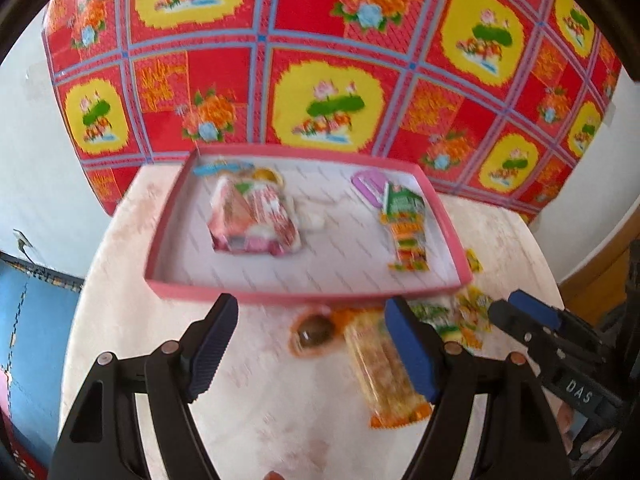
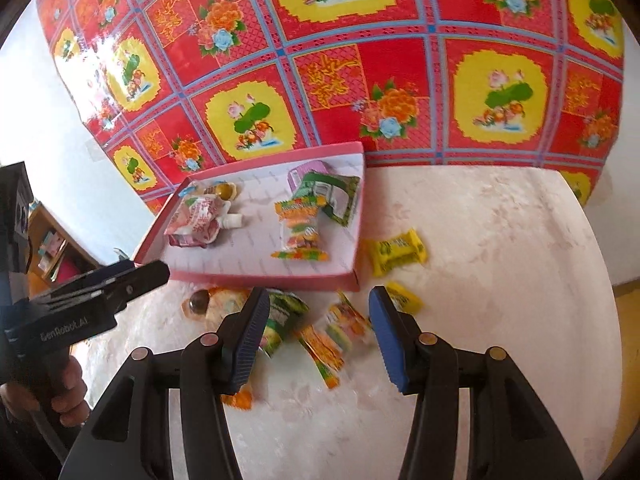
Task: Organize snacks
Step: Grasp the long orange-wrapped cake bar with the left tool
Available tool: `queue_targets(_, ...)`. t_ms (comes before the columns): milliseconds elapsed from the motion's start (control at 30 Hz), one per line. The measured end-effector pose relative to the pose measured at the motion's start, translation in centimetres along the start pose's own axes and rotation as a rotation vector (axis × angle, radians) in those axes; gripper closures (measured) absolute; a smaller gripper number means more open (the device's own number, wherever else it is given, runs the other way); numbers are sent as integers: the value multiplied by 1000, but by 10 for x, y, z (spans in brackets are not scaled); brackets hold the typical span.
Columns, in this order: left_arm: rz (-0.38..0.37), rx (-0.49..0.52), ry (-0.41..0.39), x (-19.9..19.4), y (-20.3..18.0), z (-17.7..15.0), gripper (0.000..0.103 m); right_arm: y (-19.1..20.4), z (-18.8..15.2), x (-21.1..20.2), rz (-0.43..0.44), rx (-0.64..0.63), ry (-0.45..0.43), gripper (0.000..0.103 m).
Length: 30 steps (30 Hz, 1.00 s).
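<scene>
A pink-rimmed tray [image 1: 256,295] [image 2: 280,277] on the table holds a red-and-white snack bag [image 1: 252,216] [image 2: 194,222], a purple packet [image 1: 370,186], a green packet [image 2: 334,192] and a colourful candy pack [image 1: 408,236] [image 2: 300,232]. In front of the tray lie a jelly cup [image 1: 314,332] [image 2: 199,302], a long orange wafer pack [image 1: 384,368], a green bag [image 2: 286,320], small orange packs [image 2: 336,332] and yellow packets [image 2: 396,252]. My left gripper [image 1: 310,348] is open over the jelly cup and wafer pack. My right gripper [image 2: 320,338] is open over the loose packs.
The pale round table [image 2: 500,280] stands against a wall with a red and yellow floral cloth [image 1: 320,60]. The right gripper shows at the right of the left wrist view [image 1: 532,320]; the left gripper shows at the left of the right wrist view [image 2: 132,284]. A shelf [image 2: 48,248] stands left.
</scene>
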State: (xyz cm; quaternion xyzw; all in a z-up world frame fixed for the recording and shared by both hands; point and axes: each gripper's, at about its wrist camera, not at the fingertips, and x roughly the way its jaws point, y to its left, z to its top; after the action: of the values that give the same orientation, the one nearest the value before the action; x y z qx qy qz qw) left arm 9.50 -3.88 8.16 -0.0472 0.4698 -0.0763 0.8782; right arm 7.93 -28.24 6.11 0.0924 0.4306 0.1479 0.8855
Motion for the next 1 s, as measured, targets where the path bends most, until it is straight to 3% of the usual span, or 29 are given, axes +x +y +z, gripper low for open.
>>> queue_targets(267,-18,10,51,4,-14,-21,23,-18,-12,-8,-13,40,1,50)
queue_targets(733,26,58,106,19,-43,-45,24,-39,-30,-16,-26,65,-3,50)
queue_targets(1000,34,98,120,30,-61,-48,32,-55,-35,-18,-30,102,-1,50)
